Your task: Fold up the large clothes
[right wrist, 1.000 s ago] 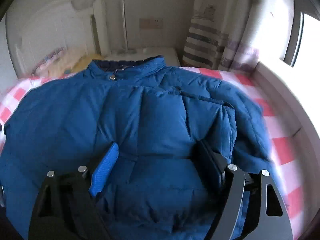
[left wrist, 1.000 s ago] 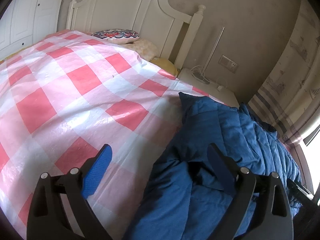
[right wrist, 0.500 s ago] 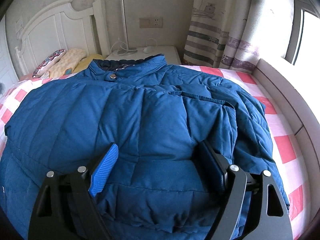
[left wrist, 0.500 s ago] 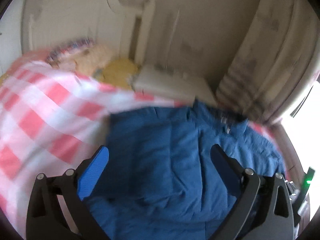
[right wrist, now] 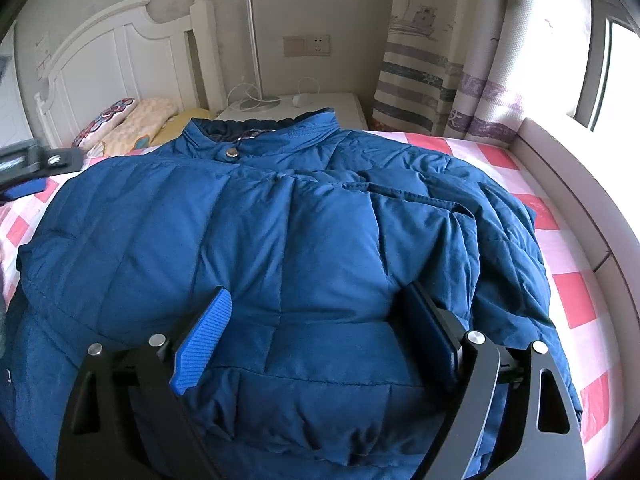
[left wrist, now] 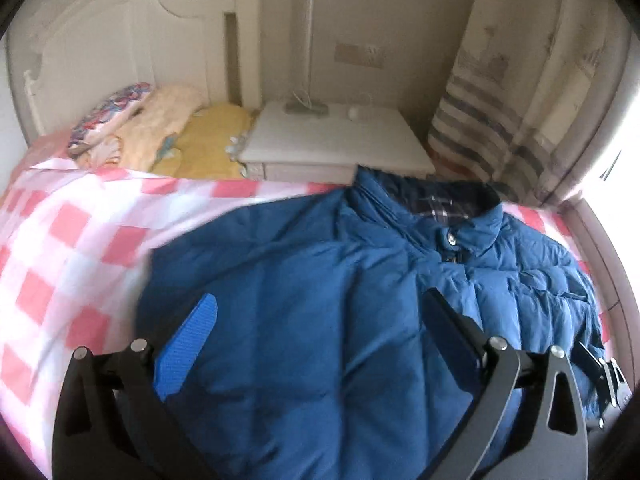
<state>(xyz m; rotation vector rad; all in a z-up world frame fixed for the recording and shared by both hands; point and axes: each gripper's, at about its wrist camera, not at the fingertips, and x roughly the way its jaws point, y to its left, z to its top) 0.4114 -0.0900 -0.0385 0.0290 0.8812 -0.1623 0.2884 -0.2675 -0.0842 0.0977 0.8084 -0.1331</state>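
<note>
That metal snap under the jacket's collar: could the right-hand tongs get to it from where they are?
Probably yes. The snap lies exposed on top of the blue puffer jacket, nothing covers it, and the right tongs, jaws opening, face it across bare quilting.

A bedroom in sb's home. White carved headboard point(right wrist: 120, 52) at the wall, bed w/ pink-and-white check cover point(left wrist: 72, 240), pillows point(right wrist: 124, 124) piled at its head. White nightstand point(left wrist: 336, 140) just beside the bed, slim lamp point(right wrist: 256, 48) on it w/ a cable. Wall socket point(right wrist: 308, 45) above the nightstand. Striped curtain point(right wrist: 436, 64) w/ boat print hangs by a bright window point(right wrist: 616, 76) on the right. Blue puffer jacket point(right wrist: 280, 240) spread on the bed.
</note>
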